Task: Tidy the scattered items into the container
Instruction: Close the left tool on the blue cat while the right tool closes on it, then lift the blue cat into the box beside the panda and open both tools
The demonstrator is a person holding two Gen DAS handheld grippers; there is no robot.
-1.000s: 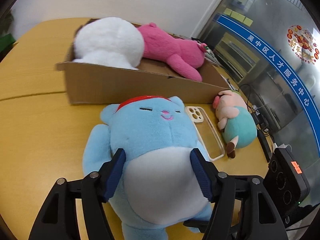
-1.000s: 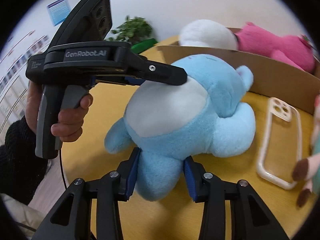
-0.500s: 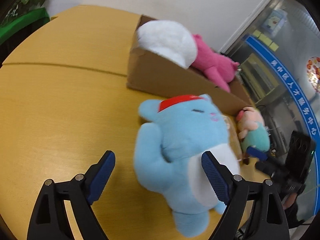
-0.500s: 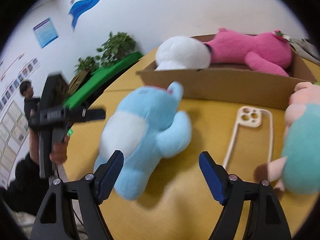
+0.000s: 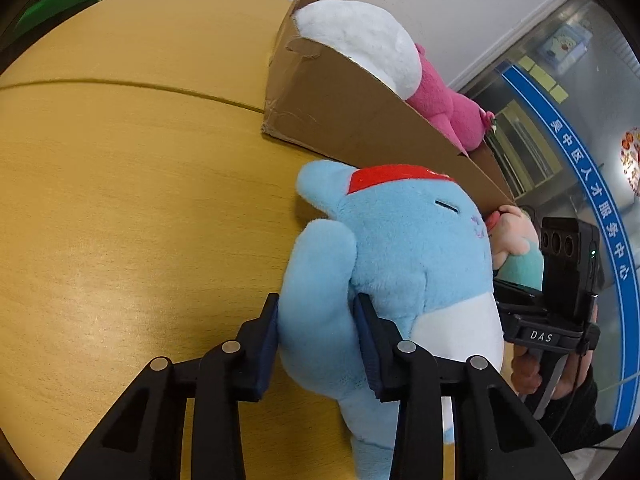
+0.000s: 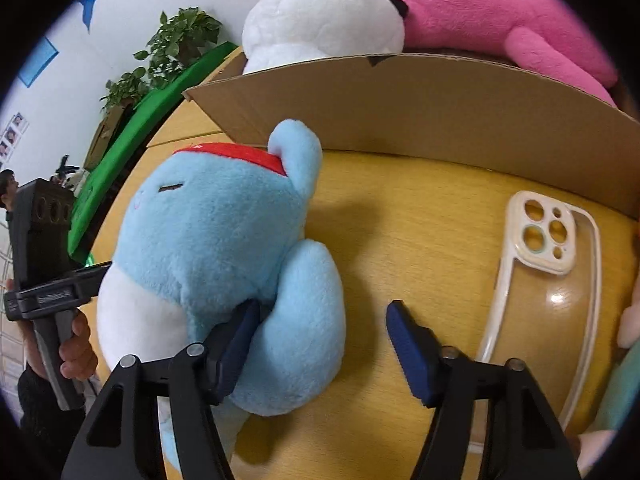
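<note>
Shifted since half a second back: blue plush (image 5: 400, 248) turned more side-on and drawn in close to both claws, both sets of jaws just closing from wide.

Clamped on one plush arm at left gripper (image 5: 316, 340): both blue pads pressed into the fur, the arm bulging between them. Rest of the plush just ahead and to the right of this claw, red cap pointing away, white belly facing right.

Not clamped at right gripper (image 6: 320, 348): other plush arm between the jaws, left-hand pad wedged in the crease between arm and body, right-hand pad clear of the fur, bare table (image 6: 400, 220) showing in the gap. Plush head ahead-left of this claw.

Plush outside the cardboard box (image 5: 340, 120), head near its front wall, touching or not unclear. Whether plush rests on the table or is lifted, cannot tell.

Beyond both claws, inside the box: white plush (image 5: 360, 40) and pink plush (image 5: 444, 108) side by side.

Ahead-right of the right claw, flat on the table: clear phone case (image 6: 536, 280), camera cutout toward the box. Further right, mostly cut off: small pink-and-teal plush (image 5: 516, 252).

Far left in the right wrist view: hand (image 6: 76, 344) wrapped around the left gripper's handle.
</note>
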